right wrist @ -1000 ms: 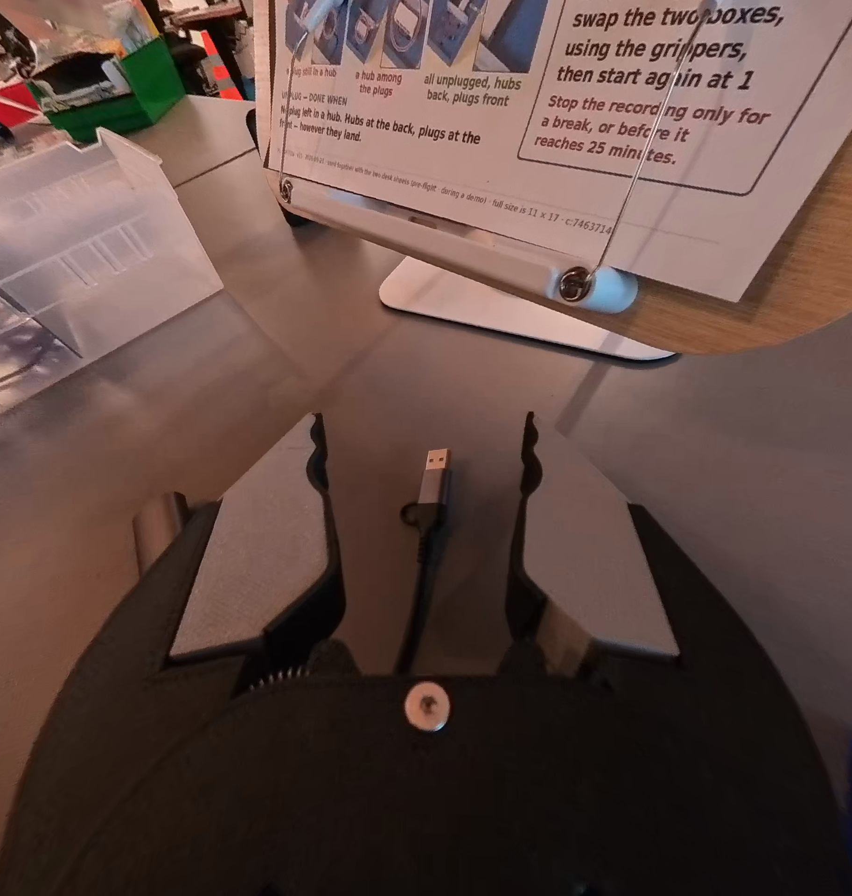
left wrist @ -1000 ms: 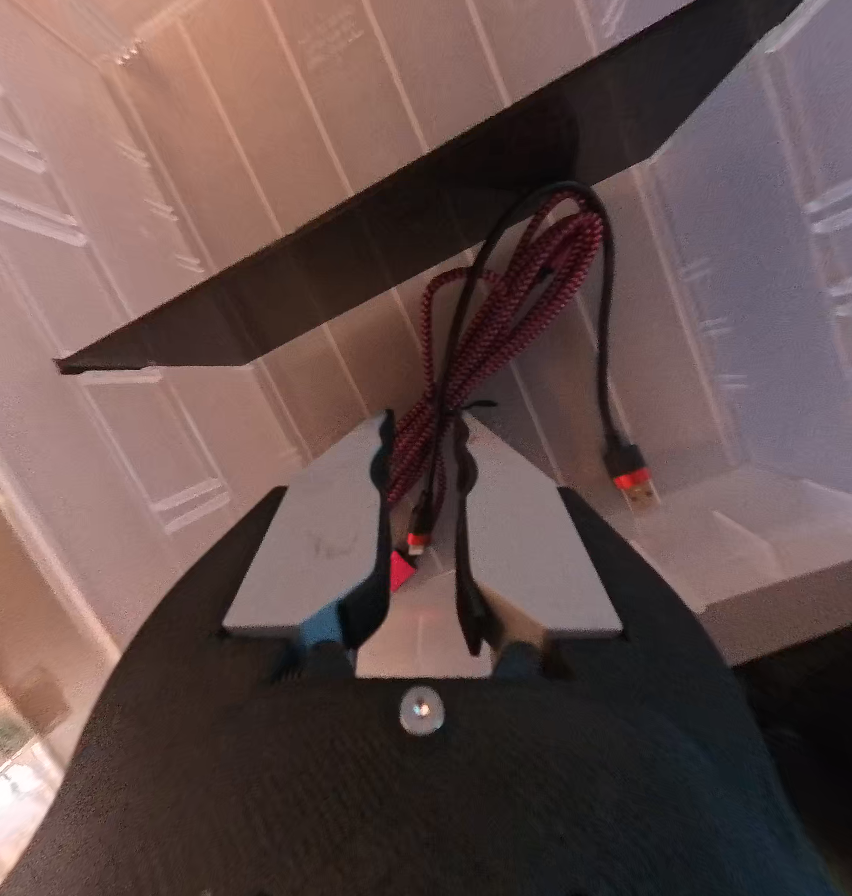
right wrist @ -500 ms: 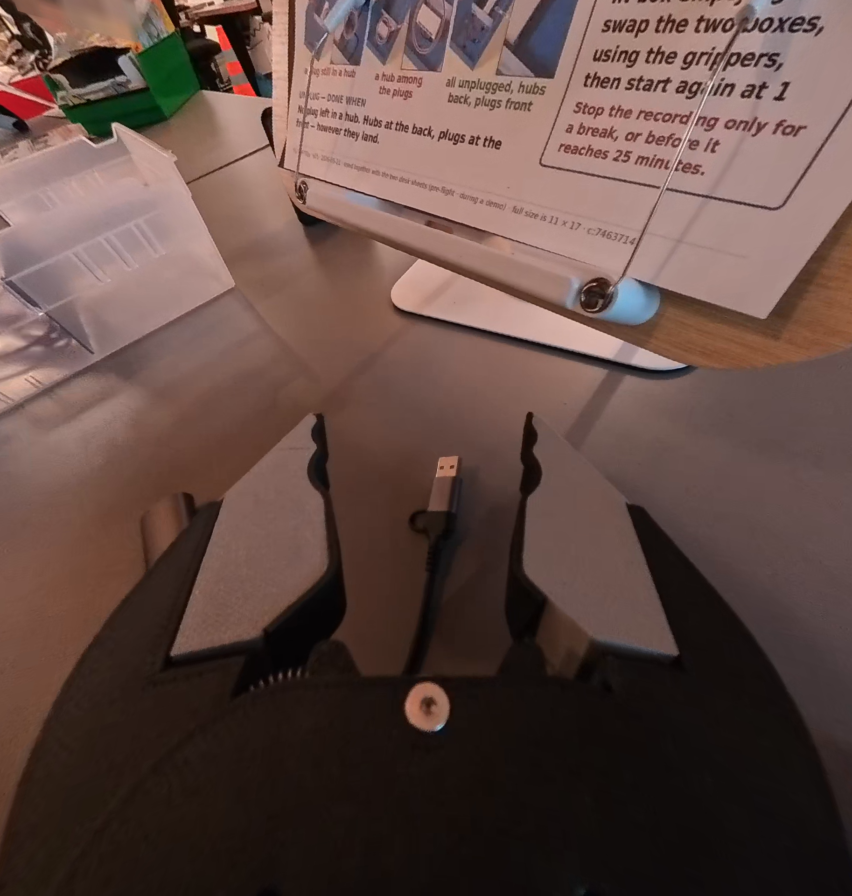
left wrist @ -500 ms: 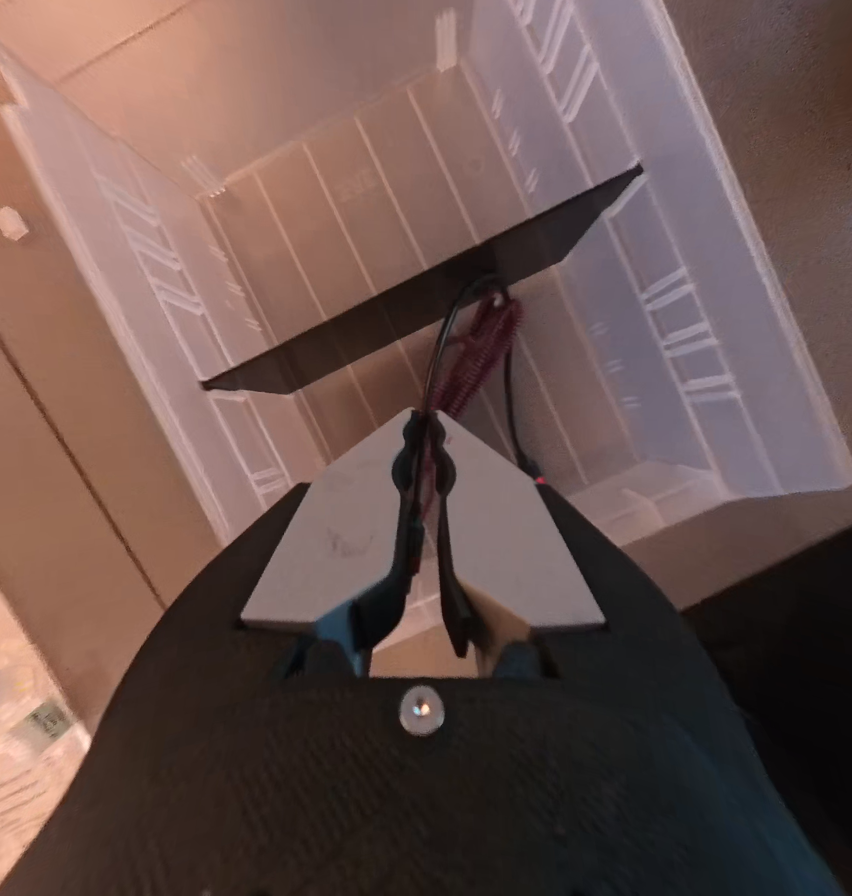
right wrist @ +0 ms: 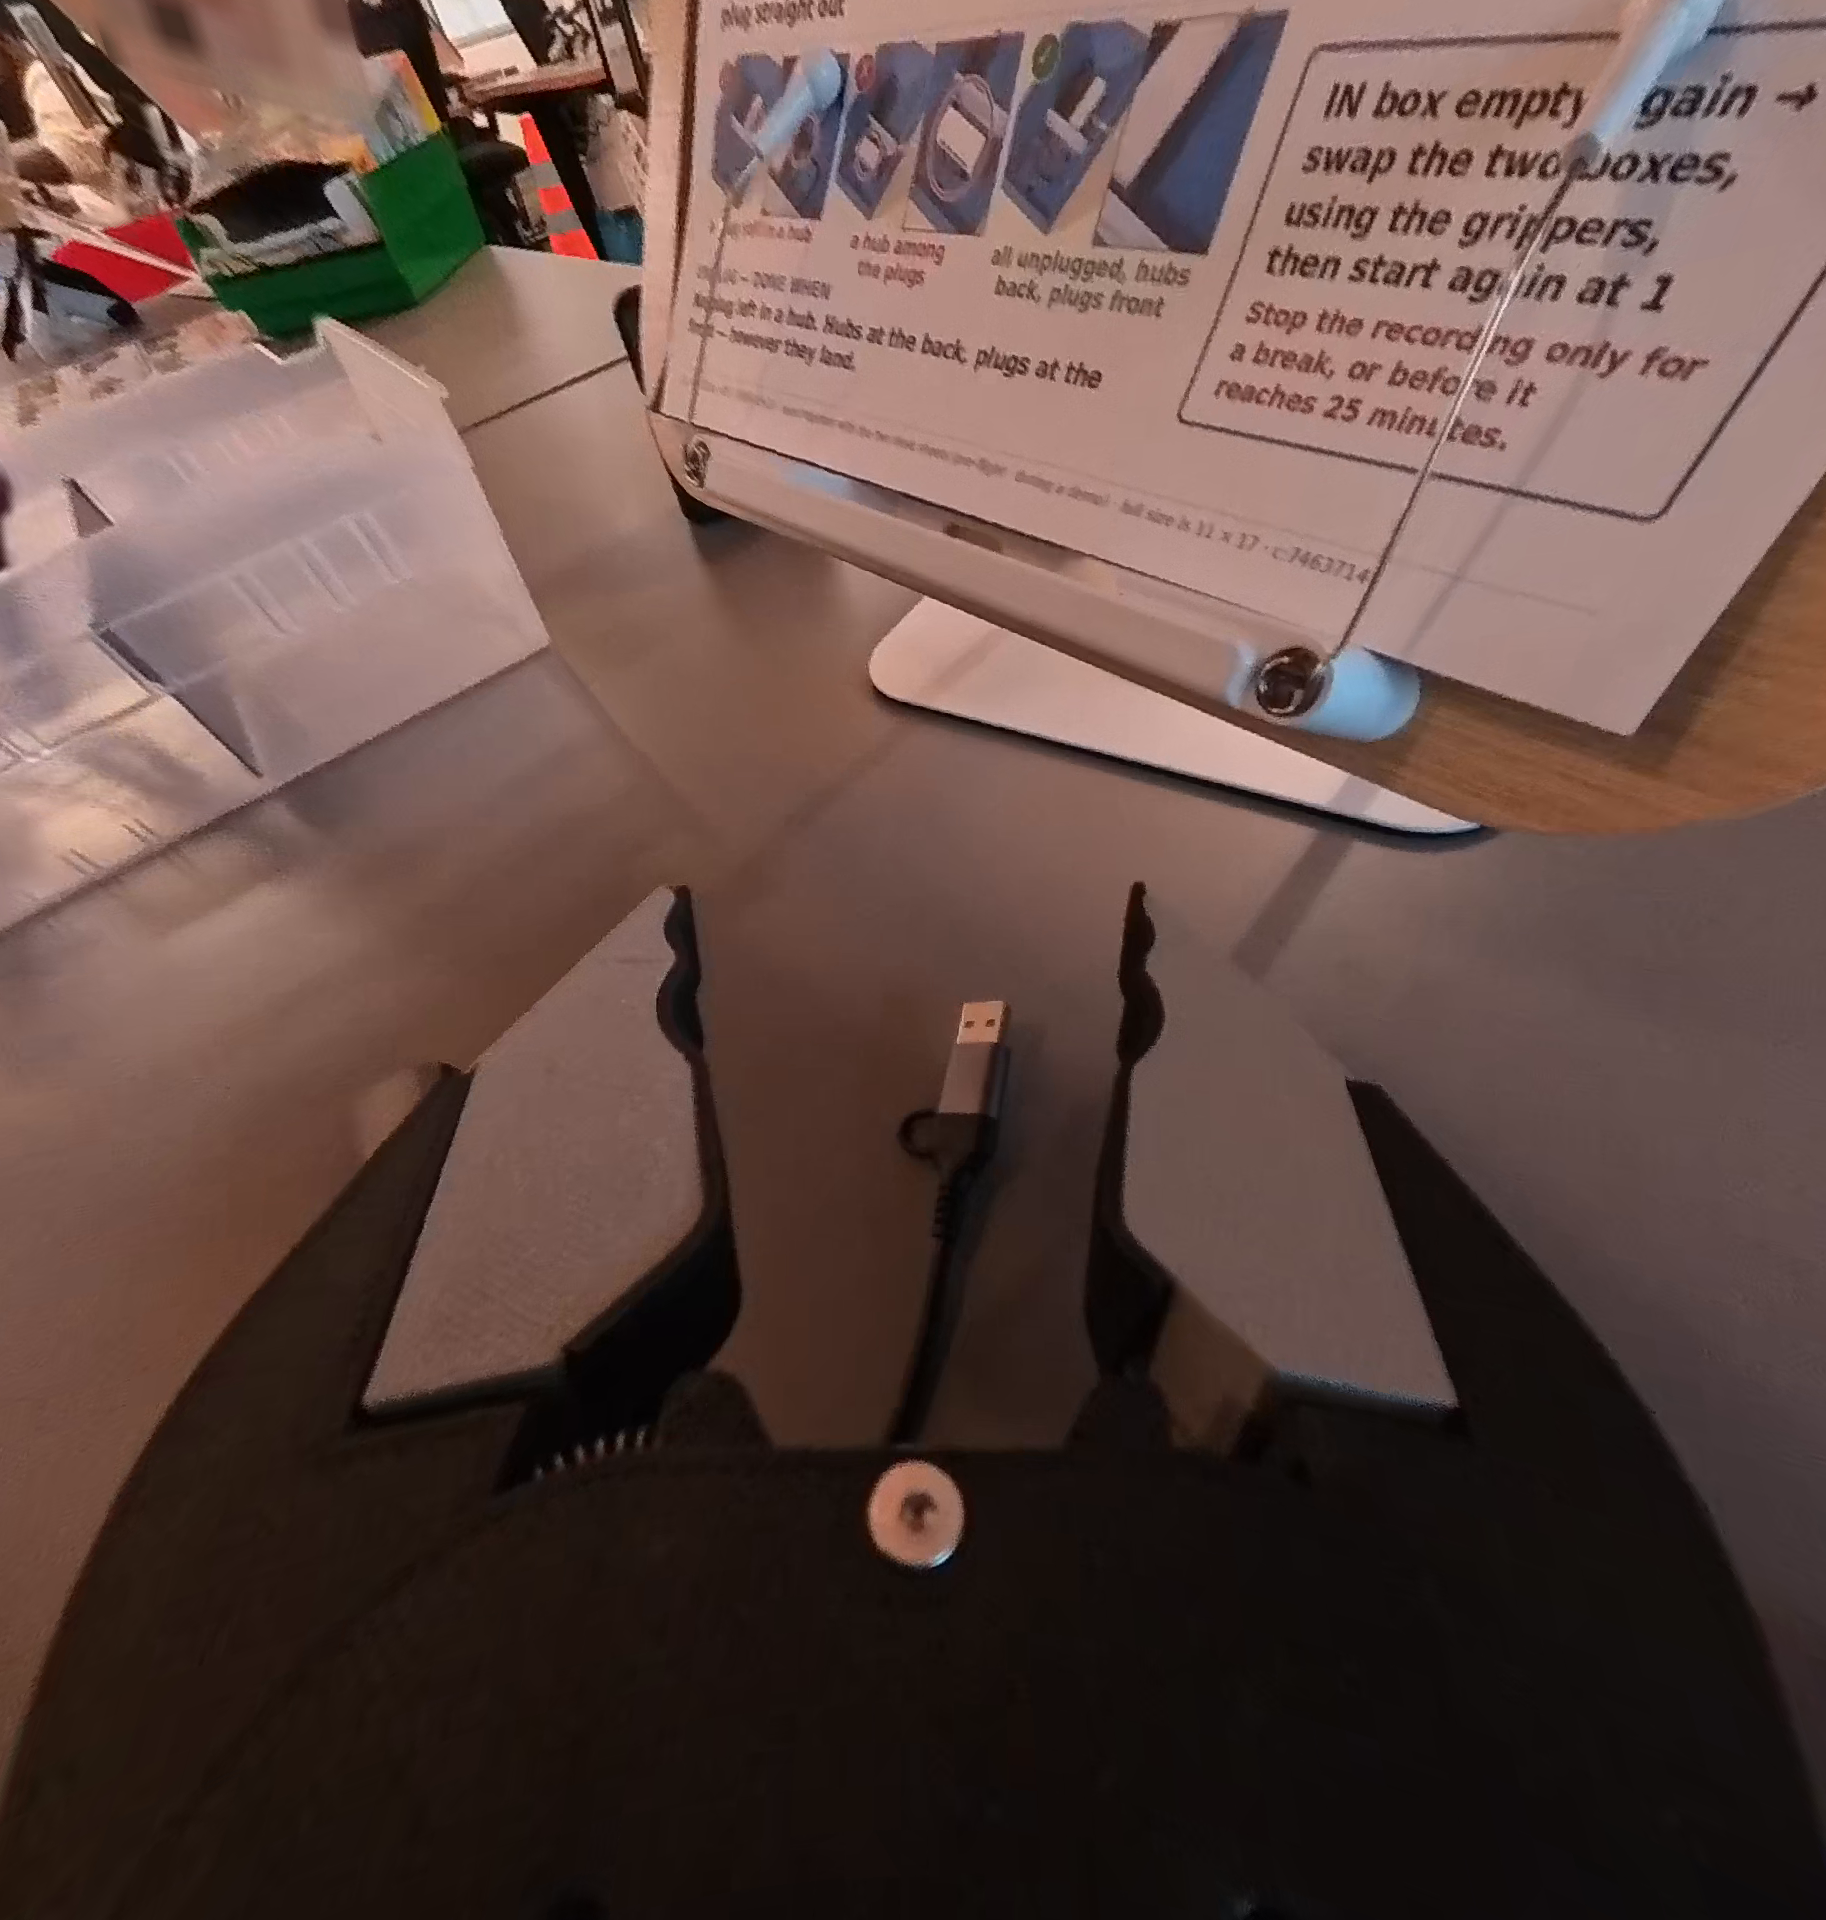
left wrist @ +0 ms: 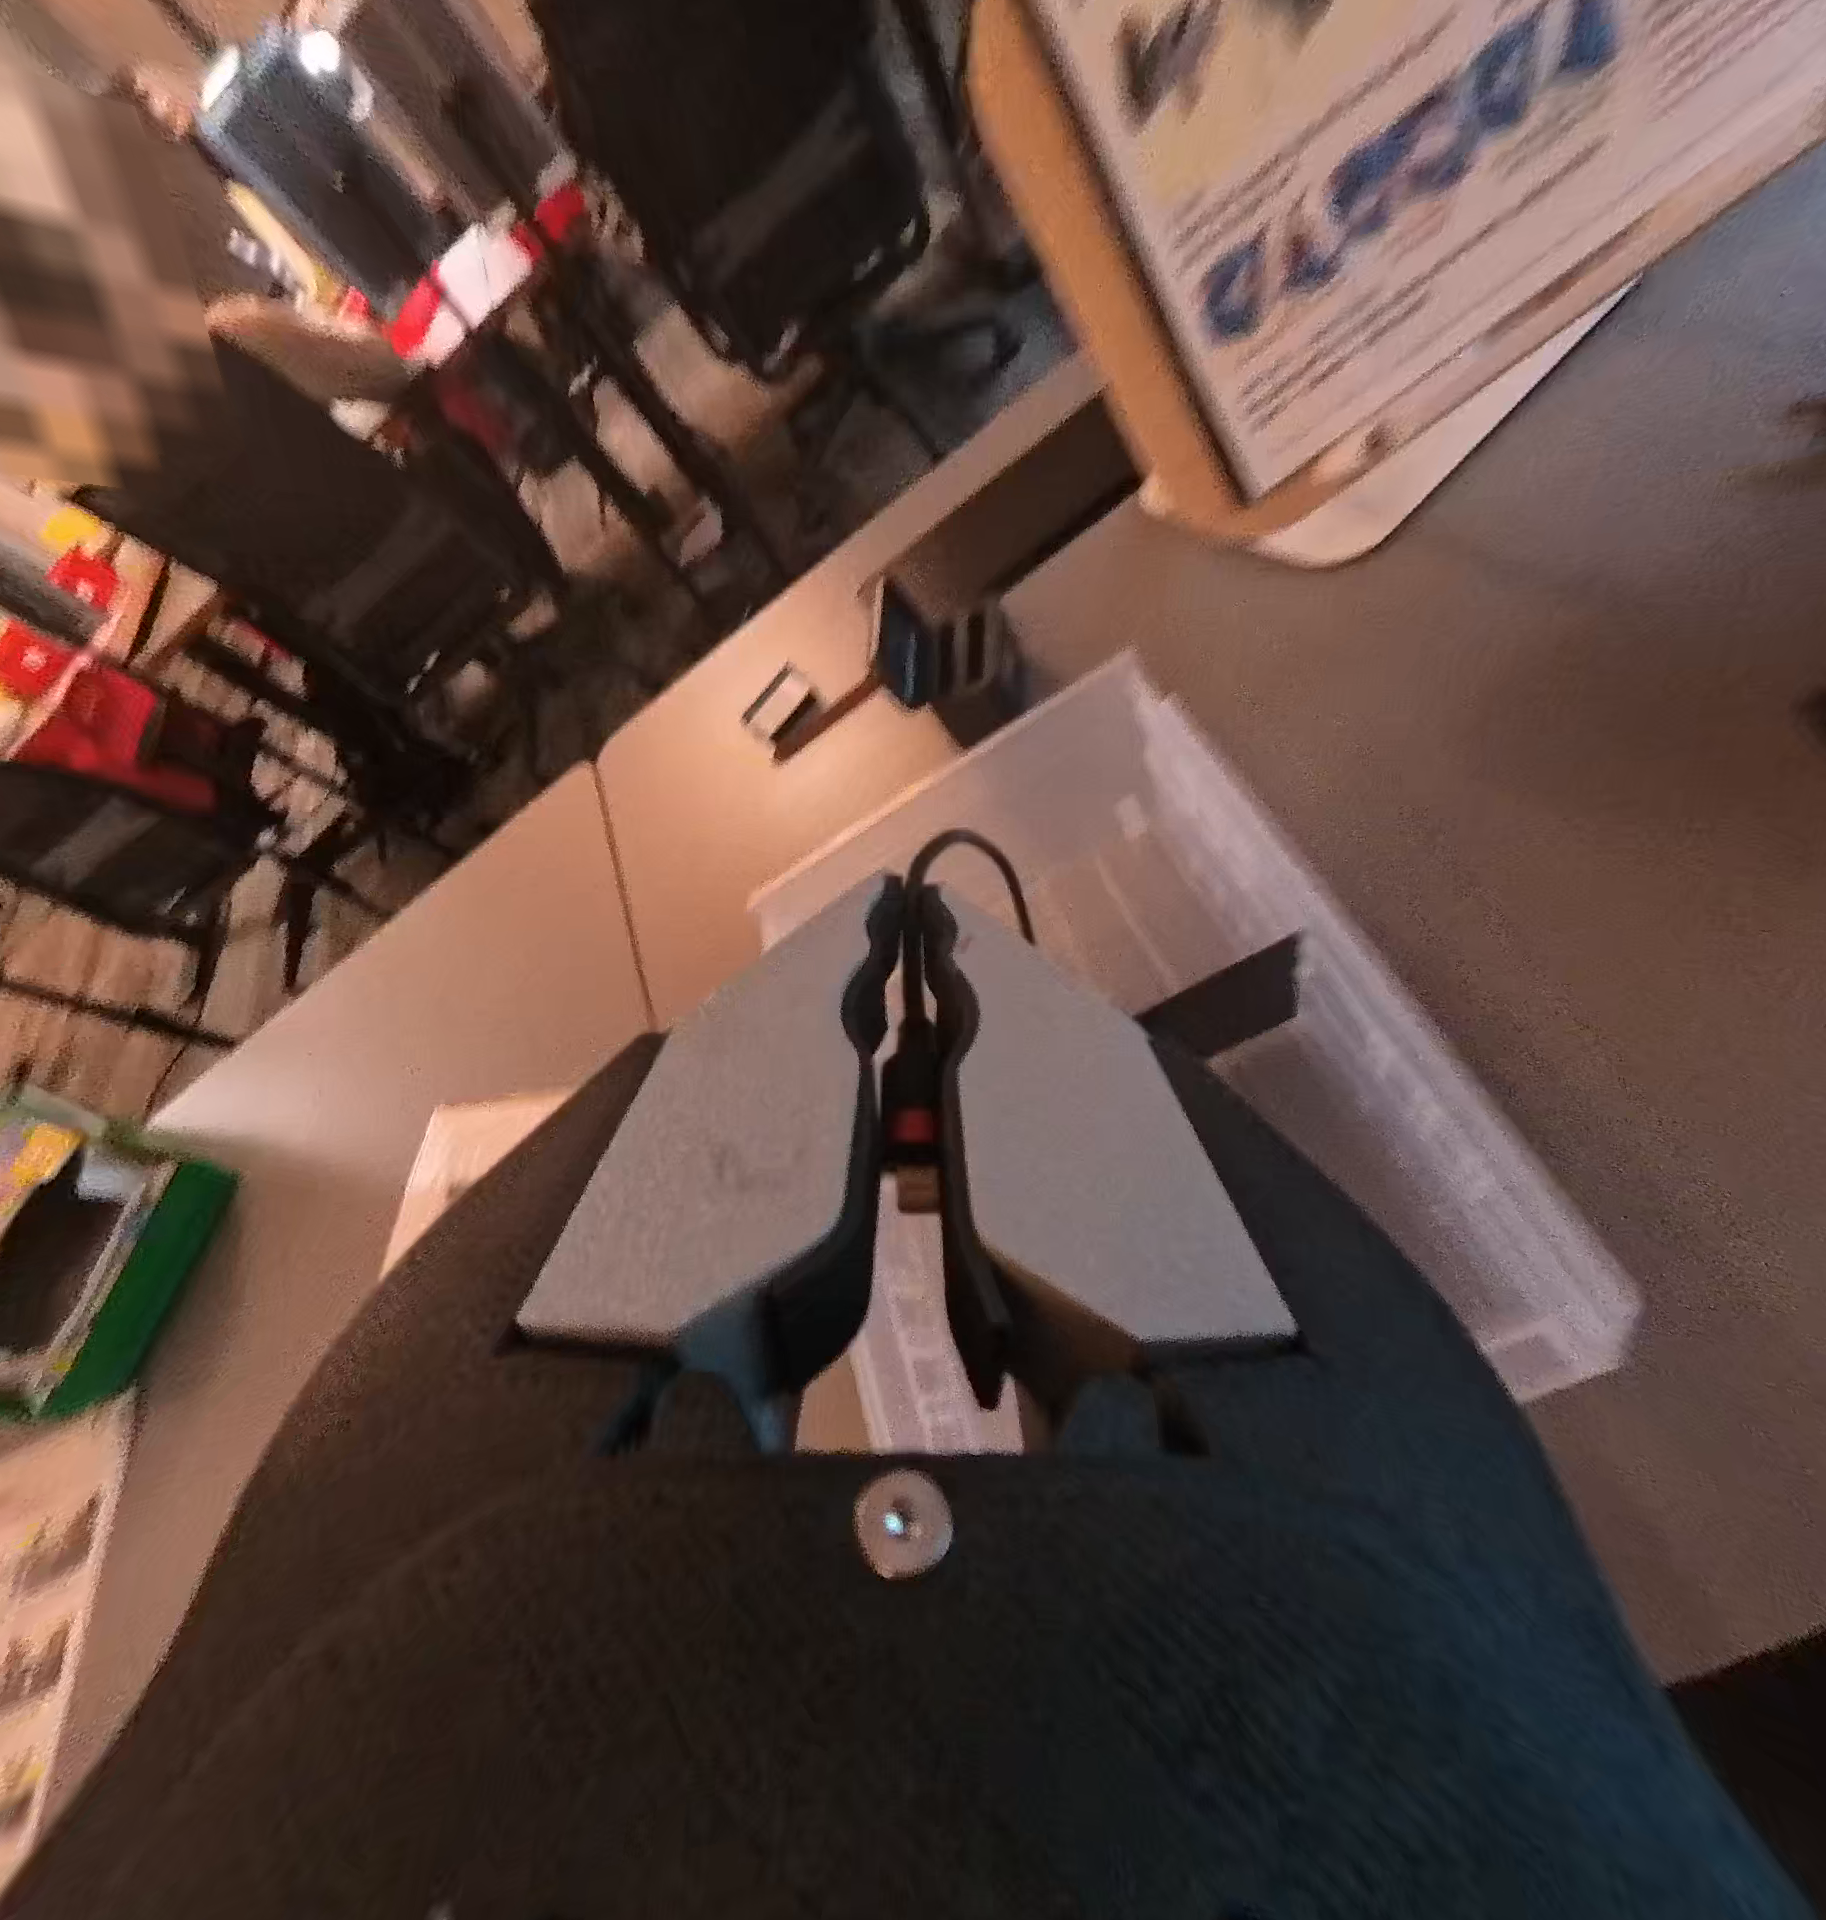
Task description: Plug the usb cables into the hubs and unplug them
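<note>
My left gripper is shut on a black and red USB cable. The cable's red-banded plug hangs back between the fingers, and a black loop arcs past the tips. It is lifted above the clear plastic box with its dark divider. My right gripper is open and empty, low over the grey table. A silver USB plug on a black cable lies on the table between its fingers, untouched. No hub is in view.
A stand with an instruction sheet rests on a white base just beyond the right gripper. The clear box sits to the left of the right gripper. A green box sits at the table's far side. Chairs and clutter fill the room behind. The left gripper's tips are roughly 45 cm from the right gripper's.
My left gripper has risen out of the clear box with the cable and swung up, so the room shows. The right gripper has drifted slightly, still open over the silver plug.
</note>
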Available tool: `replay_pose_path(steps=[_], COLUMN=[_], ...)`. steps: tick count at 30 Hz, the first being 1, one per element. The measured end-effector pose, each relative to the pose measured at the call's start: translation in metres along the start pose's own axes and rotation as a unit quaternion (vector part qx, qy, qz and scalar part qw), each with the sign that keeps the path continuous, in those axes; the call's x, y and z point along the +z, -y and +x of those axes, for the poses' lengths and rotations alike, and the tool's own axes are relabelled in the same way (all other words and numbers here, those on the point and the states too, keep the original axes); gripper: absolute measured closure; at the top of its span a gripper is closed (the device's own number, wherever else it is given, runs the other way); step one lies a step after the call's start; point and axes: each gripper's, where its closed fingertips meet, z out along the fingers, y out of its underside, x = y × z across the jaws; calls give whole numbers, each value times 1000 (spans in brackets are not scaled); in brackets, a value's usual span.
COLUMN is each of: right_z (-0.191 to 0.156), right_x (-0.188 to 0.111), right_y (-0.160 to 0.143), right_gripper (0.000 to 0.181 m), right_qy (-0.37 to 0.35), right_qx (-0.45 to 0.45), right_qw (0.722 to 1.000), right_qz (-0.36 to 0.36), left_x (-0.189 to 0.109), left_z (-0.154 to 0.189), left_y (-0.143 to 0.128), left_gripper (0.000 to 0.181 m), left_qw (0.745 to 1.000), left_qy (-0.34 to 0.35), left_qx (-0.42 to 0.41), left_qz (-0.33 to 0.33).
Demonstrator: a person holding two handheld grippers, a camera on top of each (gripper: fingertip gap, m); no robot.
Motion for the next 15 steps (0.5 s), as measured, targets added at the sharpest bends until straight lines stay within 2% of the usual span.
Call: replay_pose_path(steps=[3,5,8,10,12,15], right_z=[-7,-10,-12,-21,-41,-88], right_x=[-5,-7,-9,-12,-18,-34], right_y=[7,10,12,17,25,40], right_gripper=[99,98,96,95,96,94], right_qy=[23,35,44,66,120,235], right_qx=[0,3,3,-6,-14,-40], right_qw=[1000,999,999,997,991,967], right_qz=[18,27,31,41,57,92], left_x=[-19,-23,6,13,13,18], left_z=[29,37,40,63,92,140], left_y=[52,74,66,74,88,107], left_gripper=[181,181,180,180,180,180], left_qw=[993,987,992,980,962,929], left_qy=[-76,-97,-97,-160,-223,-313], left_qx=[-30,-38,-34,-74,-103,-133], left_qz=[89,124,79,96,122,143])
